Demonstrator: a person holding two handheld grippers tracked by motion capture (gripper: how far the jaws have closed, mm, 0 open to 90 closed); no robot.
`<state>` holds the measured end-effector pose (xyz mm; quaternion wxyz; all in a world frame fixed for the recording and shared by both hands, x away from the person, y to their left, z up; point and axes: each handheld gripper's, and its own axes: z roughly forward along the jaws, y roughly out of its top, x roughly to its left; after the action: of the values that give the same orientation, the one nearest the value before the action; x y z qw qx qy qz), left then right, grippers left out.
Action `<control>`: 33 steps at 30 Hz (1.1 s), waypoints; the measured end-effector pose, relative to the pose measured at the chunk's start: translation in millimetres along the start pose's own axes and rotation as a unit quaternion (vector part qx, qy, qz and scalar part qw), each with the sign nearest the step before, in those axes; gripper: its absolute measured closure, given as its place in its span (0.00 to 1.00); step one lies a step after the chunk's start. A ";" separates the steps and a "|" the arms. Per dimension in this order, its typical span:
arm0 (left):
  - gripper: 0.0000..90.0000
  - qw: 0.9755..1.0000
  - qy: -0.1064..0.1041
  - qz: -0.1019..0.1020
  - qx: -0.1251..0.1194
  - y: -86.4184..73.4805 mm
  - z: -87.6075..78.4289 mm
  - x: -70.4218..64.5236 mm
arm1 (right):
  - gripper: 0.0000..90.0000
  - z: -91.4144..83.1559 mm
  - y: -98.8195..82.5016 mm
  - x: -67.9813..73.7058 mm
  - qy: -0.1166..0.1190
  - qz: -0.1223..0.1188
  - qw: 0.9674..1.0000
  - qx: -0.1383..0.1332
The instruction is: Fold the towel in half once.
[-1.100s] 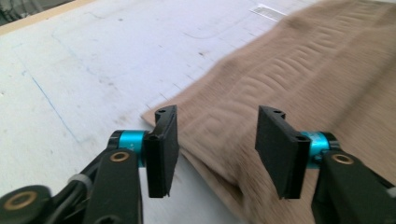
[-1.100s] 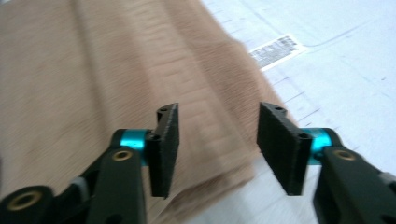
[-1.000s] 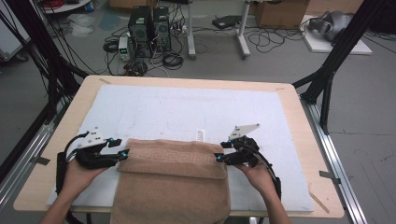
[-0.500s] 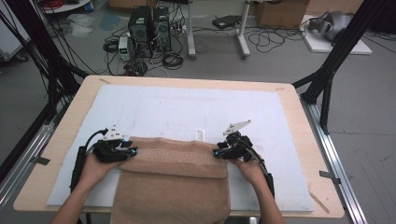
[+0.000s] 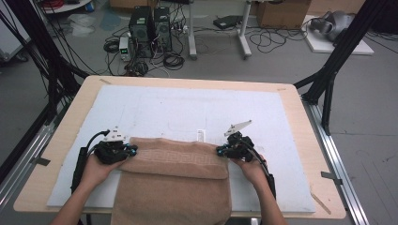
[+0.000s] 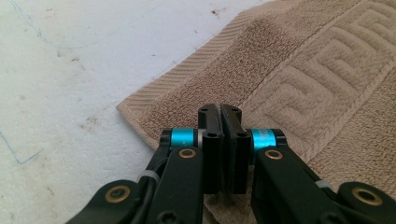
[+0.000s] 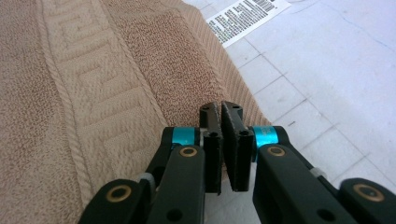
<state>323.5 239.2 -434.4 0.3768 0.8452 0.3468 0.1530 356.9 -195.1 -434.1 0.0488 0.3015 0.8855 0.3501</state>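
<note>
Towel (image 5: 176,180) folded on white mat (image 5: 197,110), both grippers pinching its far corners.

Left gripper (image 5: 123,151) jaws just closed, pressed together on towel's left corner edge, cloth caught between pads in left gripper view (image 6: 219,140); right gripper (image 5: 224,151) same on right corner (image 7: 222,140), also just closed. Towel is tan, greek-key border band, near part hangs over table's (image 5: 300,117) front edge. White printed label (image 5: 201,135) lies on mat just past towel's far edge, barcode and small text, unreadable. Floor behind: computer towers (image 5: 150,26), cables, cardboard boxes. Nothing blocks towel.
</note>
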 end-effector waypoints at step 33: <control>0.83 0.999 0.030 -0.037 0.021 5.4 11.8 10.0 | 0.92 4.3 4.3 1.8 -0.040 0.012 0.999 0.003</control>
<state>339.3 237.4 -438.3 0.3534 0.8346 0.3923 0.1569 358.8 -189.1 -434.4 0.0791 0.3259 0.8804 0.3352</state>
